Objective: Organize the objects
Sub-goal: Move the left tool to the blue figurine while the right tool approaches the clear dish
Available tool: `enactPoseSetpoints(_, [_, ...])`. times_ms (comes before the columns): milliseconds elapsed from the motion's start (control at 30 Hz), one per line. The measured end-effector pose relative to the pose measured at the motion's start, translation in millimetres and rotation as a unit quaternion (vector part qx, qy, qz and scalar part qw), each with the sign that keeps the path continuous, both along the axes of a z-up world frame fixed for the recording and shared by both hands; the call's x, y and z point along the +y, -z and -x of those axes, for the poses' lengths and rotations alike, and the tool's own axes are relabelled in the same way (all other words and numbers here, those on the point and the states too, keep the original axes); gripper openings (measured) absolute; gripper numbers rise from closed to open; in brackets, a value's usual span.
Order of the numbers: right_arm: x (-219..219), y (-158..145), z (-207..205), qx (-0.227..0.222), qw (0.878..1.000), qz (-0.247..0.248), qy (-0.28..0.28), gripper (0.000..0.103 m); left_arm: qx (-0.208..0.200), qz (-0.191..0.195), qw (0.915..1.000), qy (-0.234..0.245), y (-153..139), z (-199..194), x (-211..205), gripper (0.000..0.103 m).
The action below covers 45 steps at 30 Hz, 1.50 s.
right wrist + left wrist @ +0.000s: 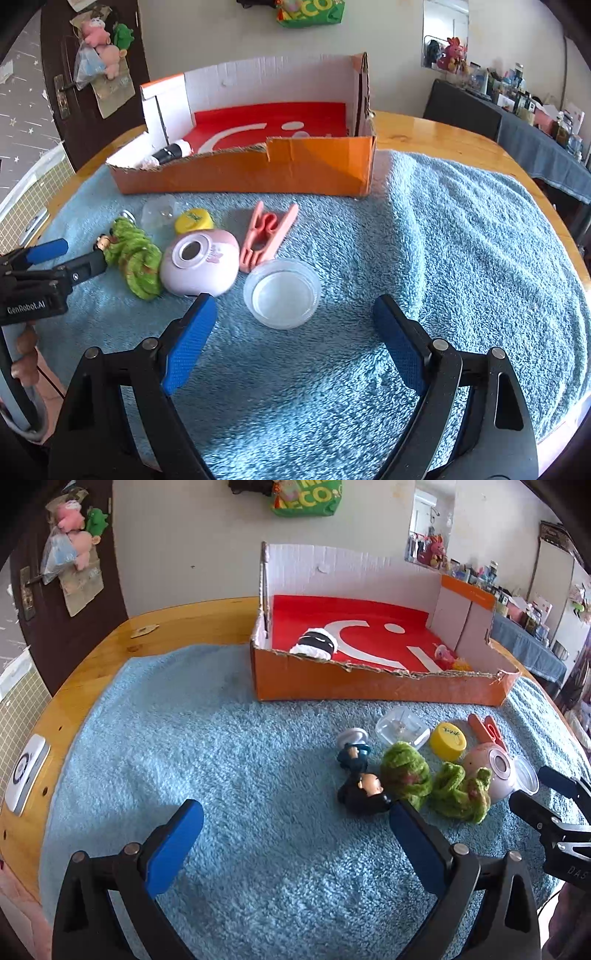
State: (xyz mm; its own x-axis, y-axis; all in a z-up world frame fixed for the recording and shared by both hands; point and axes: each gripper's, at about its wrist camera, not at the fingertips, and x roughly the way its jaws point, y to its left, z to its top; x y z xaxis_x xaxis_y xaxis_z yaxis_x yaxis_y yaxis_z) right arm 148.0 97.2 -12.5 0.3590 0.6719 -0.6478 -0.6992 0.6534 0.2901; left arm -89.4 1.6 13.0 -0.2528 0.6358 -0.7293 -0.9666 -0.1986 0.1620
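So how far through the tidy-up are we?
Early. Done: the black-and-white roll and a small pink toy lie in the orange box. In hand: nothing; left gripper and right gripper are open. Left on the towel: figurine, yellow cap, clothespin, clear lid.

A cluster of small things is lying on the blue towel: a toy figure on its side, two green knitted pieces, a pink pod, a yellow cap, a pink clothespin and a clear lid. Farther back, an orange box is holding a striped roll.
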Motion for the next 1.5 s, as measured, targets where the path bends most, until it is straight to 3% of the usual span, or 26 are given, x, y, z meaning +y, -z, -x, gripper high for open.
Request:
enactPoseSetpoints(333, [9.4,-1.4,0.8,-0.012,0.999,0.03,-0.034,0.087,0.007,0.022,0.9994,0.025,-1.0,-3.6,17.1,0.102])
enactPoseSetpoints(533, [12.2,-2.0,-4.2,-0.012,0.999,0.034,-0.034,0.087,0.043,0.024,0.9985,0.022,-2.8,-0.8,22.5,0.101])
enactPoseSetpoints(633, [12.9,-2.3,-4.6,-0.016,0.999,0.035,-0.036,0.087,0.038,0.019,0.999,0.01,-5.2,9.5,21.7,0.101])
enactPoseSetpoints(800, [14.4,-4.1,-5.7,-0.027,0.998,0.037,-0.04,0.086,0.037,0.021,0.9985,0.035,-3.5,1.3,26.3,0.1])
enactPoseSetpoints(933, [14.9,-4.5,-6.3,-0.026,0.998,0.027,-0.052,0.071,0.016,0.026,0.9982,0.051,-2.3,-2.6,32.7,0.083])
enactPoseSetpoints(1000, [15.2,-5.1,-6.0,-0.023,0.998,0.021,-0.059,0.059,-0.002,0.024,0.9984,0.051,-3.1,-0.7,34.9,0.079])
enactPoseSetpoints(1100, [14.2,-6.2,-7.1,-0.02,0.998,0.009,-0.06,0.039,-0.015,0.018,0.9981,0.058,-5.0,-1.1,33.9,0.064])
enactPoseSetpoints(1233, [12.4,-5.5,-9.6,-0.007,0.998,-0.008,-0.059,0.039,-0.029,0.014,0.9974,0.064,-4.8,-4.1,30.8,0.059])
enactPoseSetpoints(1500, [12.4,-5.4,-6.1,-0.015,0.999,-0.009,-0.049,0.039,-0.022,0.009,0.9969,0.075,-2.6,-13.6,26.0,0.034])
